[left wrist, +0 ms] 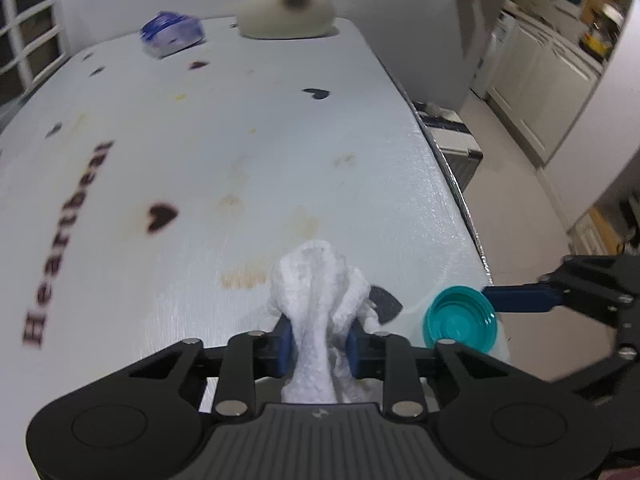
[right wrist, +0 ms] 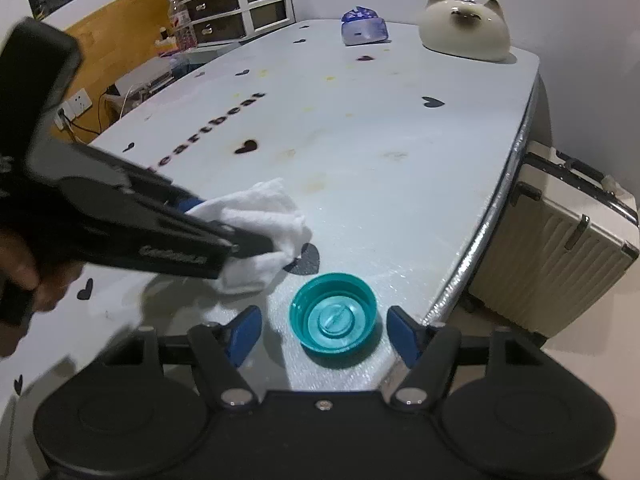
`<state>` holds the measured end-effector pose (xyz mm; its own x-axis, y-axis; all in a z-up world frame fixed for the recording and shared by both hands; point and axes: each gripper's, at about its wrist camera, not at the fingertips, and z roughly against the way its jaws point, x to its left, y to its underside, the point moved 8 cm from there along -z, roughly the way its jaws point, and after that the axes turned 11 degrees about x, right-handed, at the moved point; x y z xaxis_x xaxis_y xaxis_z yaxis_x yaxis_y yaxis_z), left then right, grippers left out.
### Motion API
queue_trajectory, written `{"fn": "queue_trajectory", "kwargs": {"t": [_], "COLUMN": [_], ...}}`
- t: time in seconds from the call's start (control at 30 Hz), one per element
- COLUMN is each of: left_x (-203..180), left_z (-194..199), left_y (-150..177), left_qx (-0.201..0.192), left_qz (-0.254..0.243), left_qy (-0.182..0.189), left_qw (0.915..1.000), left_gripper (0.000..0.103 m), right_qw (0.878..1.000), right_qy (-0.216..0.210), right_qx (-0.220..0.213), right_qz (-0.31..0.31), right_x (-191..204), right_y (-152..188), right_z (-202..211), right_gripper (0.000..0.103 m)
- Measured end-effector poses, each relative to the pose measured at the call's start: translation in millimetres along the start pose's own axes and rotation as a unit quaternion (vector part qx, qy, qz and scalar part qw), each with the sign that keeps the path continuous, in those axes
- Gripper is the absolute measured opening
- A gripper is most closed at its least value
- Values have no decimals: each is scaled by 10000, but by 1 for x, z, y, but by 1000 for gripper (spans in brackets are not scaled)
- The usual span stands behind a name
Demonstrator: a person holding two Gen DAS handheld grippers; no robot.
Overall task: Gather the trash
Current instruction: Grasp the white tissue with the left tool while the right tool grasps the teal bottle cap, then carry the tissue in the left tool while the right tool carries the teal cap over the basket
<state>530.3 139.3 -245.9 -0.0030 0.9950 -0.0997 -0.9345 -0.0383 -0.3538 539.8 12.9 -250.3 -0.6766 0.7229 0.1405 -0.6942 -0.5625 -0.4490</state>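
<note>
**Tissue clamped on the left, cap between the spread fingers on the right**

The left gripper [left wrist: 320, 350] was clamped on a crumpled white tissue [left wrist: 320, 284], whose bulk stuck out ahead of the blue pads and drooped onto the pale counter [left wrist: 240, 128]. In the right wrist view the same tissue [right wrist: 260, 220] hung from that gripper just above a dark heart print, near the counter's right edge.

The right gripper [right wrist: 324, 330] stood with its fingers apart, one on each side of a teal bottle cap [right wrist: 334, 316]. The cap lay open side up on the counter [right wrist: 360, 128], close to the front right edge, and neither pad touched it. From the left wrist view the cap [left wrist: 460, 318] sat just right of the tissue, with one blue finger [left wrist: 520, 298] of the right gripper reaching to its rim; whether it made contact there could not be told.

At the far end of the counter sat a cream cat-shaped ceramic piece [right wrist: 466, 30] and, to its left, a blue-and-white plastic packet [right wrist: 365, 28]. The counter surface bore dark hearts, the word "Heartbeat" and several brownish stains. A ribbed beige suitcase [right wrist: 560, 248] stood on the floor beside the counter's right edge.
</note>
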Motion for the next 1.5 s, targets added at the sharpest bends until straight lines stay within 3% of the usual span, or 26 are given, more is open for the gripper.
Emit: {"fn": "queue_trajectory", "kwargs": {"t": [0.13, 0.47, 0.93, 1.23, 1.5], "left_x": [0, -7, -37, -73, -131], "left_z": [6, 32, 90, 115, 111], "left_y": [12, 36, 54, 66, 77], "left_qx": [39, 42, -270, -468, -431], "left_qz": [247, 773, 768, 799, 601], "left_qy": [-4, -176, -424, -466, -421], "left_qw": [9997, 9968, 9958, 9946, 9964], "left_gripper": [25, 24, 24, 24, 24], "right_qw": [9997, 9985, 9950, 9894, 9822], "right_qy": [179, 79, 128, 367, 586], "right_qx": [31, -8, -442, -526, -548], "right_qz": [-138, -538, -886, -1301, -1699], "right_x": [-4, -8, -17, -41, -80], "right_y": [-3, 12, 29, 68, 114], "right_z": [-2, 22, 97, 138, 164], "right_gripper": [50, 50, 50, 50, 50]}}
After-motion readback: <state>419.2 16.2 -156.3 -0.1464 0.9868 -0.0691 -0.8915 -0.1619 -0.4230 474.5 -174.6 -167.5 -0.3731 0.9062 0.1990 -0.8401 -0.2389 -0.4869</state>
